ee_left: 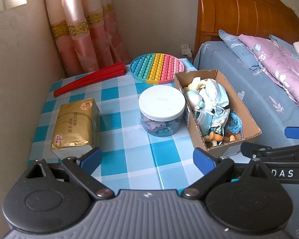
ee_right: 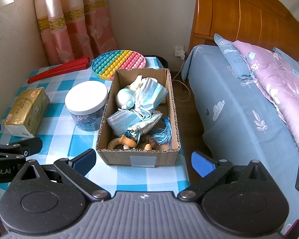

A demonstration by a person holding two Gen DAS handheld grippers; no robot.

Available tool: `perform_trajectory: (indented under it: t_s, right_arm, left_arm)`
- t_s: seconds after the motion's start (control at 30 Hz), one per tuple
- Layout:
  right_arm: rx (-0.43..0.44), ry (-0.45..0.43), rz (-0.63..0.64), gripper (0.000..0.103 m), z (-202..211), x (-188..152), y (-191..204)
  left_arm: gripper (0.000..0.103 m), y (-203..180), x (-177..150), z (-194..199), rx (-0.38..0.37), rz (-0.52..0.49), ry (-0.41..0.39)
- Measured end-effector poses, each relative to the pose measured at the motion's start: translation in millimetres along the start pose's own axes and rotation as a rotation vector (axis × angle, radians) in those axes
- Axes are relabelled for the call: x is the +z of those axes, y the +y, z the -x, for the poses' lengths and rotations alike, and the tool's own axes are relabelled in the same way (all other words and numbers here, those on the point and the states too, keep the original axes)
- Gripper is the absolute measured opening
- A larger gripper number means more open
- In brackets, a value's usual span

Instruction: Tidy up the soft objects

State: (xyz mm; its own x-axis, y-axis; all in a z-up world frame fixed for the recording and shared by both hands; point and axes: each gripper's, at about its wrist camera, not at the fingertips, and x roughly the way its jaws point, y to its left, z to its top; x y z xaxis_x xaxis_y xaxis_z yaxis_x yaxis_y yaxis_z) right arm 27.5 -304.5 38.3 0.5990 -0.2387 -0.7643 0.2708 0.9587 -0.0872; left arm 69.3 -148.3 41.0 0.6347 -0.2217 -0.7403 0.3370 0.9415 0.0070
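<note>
Cardboard box [ee_right: 137, 155] just beyond open, empty right tongs [ee_right: 143, 164].

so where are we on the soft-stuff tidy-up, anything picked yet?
Done: face masks and other small items lie jumbled in the cardboard box, though whether that counts as sorted can't be told. In hand: nothing. Left gripper and right gripper are both open and empty, held short of the items. Left: the tissue pack and the round pop-it mat are outside the box, on the checked table.
</note>
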Motion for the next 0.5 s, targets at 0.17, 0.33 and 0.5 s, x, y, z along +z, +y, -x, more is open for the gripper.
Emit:
perform_trajectory:
  t_s: [0.17,0.33,0.5]
  right_arm:
    - [-0.001,0.0,0.0,0.103,0.2,-0.2,-0.1]
    - [0.0,0.0,0.0,0.103,0.1,0.0,0.1]
    - [-0.001,0.0,0.001,0.103,0.2,-0.1,0.0]
  left_arm:
    - [0.097,0.2,0.1,0.1,0.0,0.0,0.001]
    - [0.097,-0.1,0.1,-0.3,-0.001,0.0,0.001]
    - [0.097,-1.1,-0.2,-0.6,-0.002,0.001,0.003]
